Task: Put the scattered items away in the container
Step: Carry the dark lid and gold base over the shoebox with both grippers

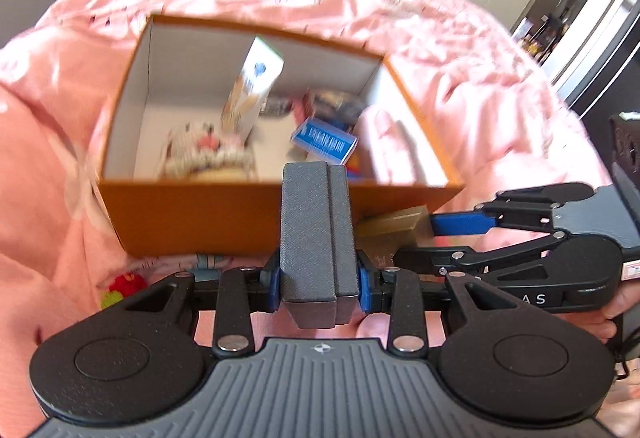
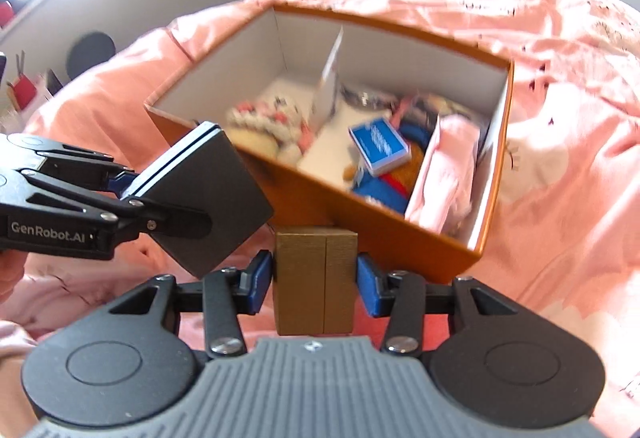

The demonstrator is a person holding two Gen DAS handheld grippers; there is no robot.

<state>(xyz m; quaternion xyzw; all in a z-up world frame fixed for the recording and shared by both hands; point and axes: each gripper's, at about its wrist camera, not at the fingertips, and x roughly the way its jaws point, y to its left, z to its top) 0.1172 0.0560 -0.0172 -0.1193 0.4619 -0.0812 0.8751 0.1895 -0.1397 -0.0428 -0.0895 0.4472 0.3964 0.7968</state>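
Several items already lie inside the orange box (image 1: 192, 213) on the pink bedding (image 1: 60, 141): a plush toy (image 1: 200, 153) at one end, a tall white carton (image 1: 252, 93) leaning upright, a blue pack (image 1: 324, 143) near the middle and a pink bundle (image 1: 396, 141) against the far end wall. The left gripper (image 1: 319, 238) pinches a grey box (image 1: 316, 230) just short of the near wall. Beside it, the right gripper (image 2: 316, 278) pinches a gold box (image 2: 314, 282). Both point steeply down at the container.
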